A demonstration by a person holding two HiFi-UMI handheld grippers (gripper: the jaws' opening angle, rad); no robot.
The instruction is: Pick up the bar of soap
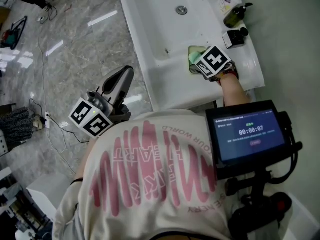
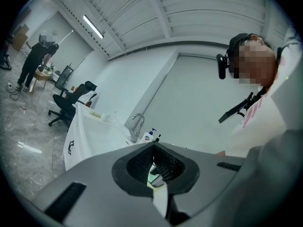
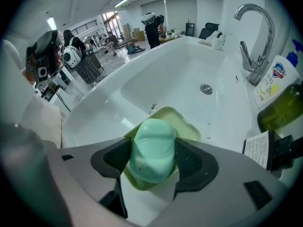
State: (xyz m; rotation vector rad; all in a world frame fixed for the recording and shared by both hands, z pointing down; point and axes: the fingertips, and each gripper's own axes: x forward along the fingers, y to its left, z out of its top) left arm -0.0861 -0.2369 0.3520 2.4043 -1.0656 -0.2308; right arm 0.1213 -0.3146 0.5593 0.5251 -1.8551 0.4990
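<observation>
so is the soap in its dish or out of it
In the dish, apparently: the soap sits inside the dish rim, right gripper pads against both sides. Whether it's lifted off cannot be told.

Your white sink runs away from you, with its drain toward the far end and a chrome faucet on the right rim. Just beside the faucet stands a white pump bottle, and nearer you an olive-green bottle. A yellow-green dish sits on the near right ledge. To your left is marble floor. Close on your right, a lit screen shows a timer.
</observation>
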